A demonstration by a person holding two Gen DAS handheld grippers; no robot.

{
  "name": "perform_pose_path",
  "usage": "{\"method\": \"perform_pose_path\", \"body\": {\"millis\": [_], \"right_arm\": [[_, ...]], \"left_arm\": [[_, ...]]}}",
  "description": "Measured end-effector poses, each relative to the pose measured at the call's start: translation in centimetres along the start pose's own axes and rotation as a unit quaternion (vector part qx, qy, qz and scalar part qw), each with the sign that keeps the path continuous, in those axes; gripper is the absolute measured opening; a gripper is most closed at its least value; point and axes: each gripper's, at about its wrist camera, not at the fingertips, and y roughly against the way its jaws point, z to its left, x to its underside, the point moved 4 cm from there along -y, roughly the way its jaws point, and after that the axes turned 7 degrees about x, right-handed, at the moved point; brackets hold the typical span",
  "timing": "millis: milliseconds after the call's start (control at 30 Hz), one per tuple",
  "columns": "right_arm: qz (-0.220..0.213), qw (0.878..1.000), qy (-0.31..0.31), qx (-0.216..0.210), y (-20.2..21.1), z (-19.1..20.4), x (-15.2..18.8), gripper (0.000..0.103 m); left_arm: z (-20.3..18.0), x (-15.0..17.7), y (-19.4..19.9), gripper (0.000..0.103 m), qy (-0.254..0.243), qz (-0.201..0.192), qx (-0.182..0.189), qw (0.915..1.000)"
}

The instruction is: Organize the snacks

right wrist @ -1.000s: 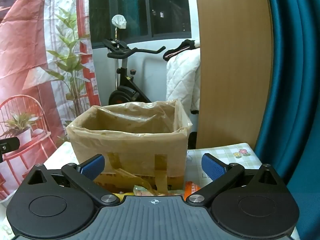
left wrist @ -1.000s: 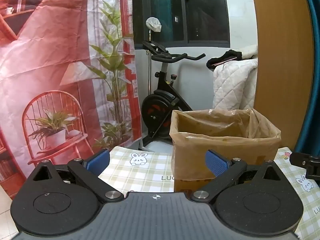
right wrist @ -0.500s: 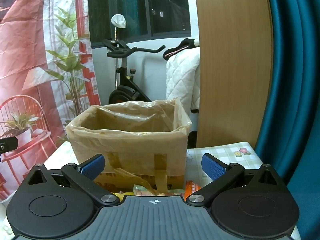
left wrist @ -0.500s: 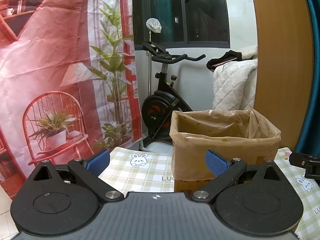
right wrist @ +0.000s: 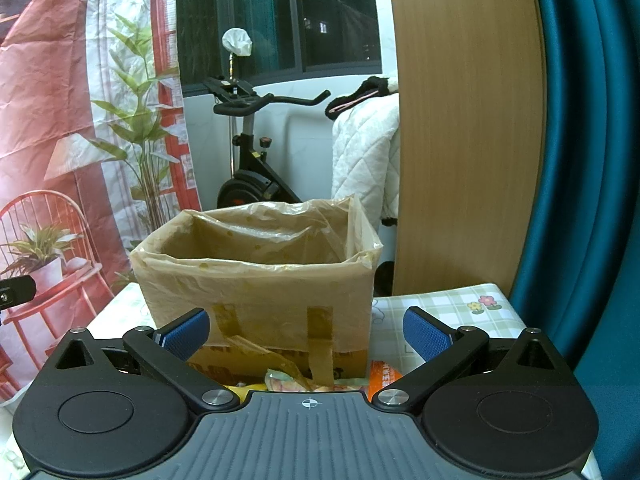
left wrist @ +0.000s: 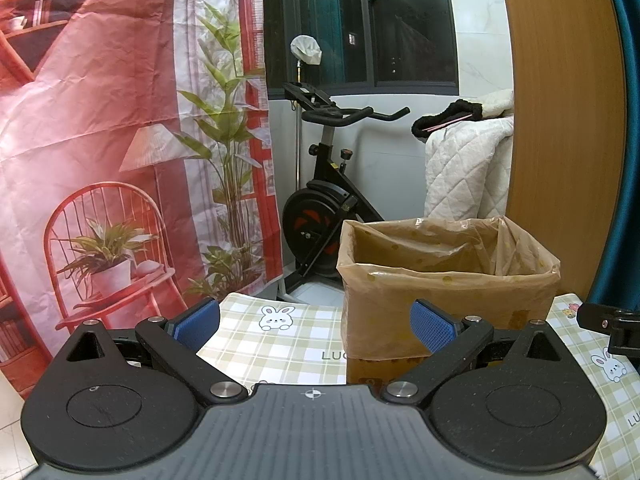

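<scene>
The right gripper [right wrist: 306, 334] and left gripper [left wrist: 316, 326] both hang spread and empty. Snack packets [right wrist: 382, 376] lie just under the right one, against the lined box [right wrist: 260, 280] on the checked tablecloth [left wrist: 276, 340]. An exercise bike [left wrist: 324, 200] stands beyond.

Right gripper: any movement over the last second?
No. The lined cardboard box sits in the same place between the right gripper fingers as before.
</scene>
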Motion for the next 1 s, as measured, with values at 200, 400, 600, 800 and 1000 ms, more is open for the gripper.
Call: {"method": "perform_pose_path", "body": {"millis": [200,400,600,800,1000], "right_arm": [[0.0,1.0,0.0,-0.001,-0.02,0.03,-0.02,0.103],[0.0,1.0,0.0,0.0,-0.02,0.01,-0.03,0.103],[-0.001,1.0,0.001,0.0,0.01,0.03,-0.04,0.103],[-0.001,1.0,0.002,-0.001,-0.06,-0.05,0.01,0.103],[-0.001,1.0,0.002,0.0,0.1,0.11,-0.01,0.103]], "left_arm": [[-0.04,0.05,0.0,0.102,-0.001,-0.001,0.0,1.0],[-0.03,0.12,0.01,0.102,0.0,0.001,0.004,1.0],[-0.08,0.12,0.0,0.102,0.0,0.001,0.004,1.0],[-0.17,0.14,0.02,0.102,0.001,0.002,0.005,1.0],[-0.22,0.14,0.03,0.102,0.001,0.003,0.005,1.0]]}}
